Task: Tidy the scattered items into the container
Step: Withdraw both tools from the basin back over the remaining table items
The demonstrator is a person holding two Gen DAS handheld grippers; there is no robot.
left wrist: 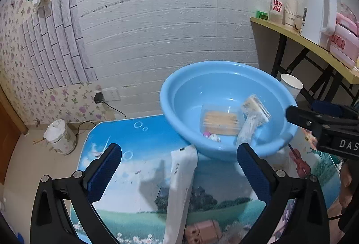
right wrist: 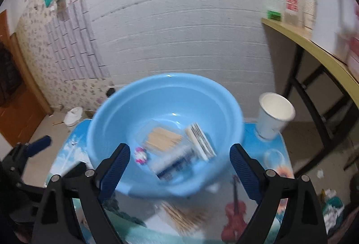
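The left gripper (left wrist: 179, 167) is standing wide, gripping nothing; a white packet (left wrist: 181, 187) is lying on the table (left wrist: 139, 138) between its fingers, touching neither pad. Ahead and right of it is sitting the blue basin (left wrist: 224, 77), holding a toothpick box (left wrist: 221, 122) and 2 packets. The right gripper (right wrist: 179, 165) is also gaping wide and empty before the basin, with a cup (right wrist: 272, 118) ahead to its right and loose sticks (right wrist: 184, 217) lying under it.

On the table (left wrist: 139, 154) before me the basin (right wrist: 112, 122) holds packets (right wrist: 166, 138), a cup (right wrist: 273, 118) to its right, a wrapper (left wrist: 181, 181) nearer me.
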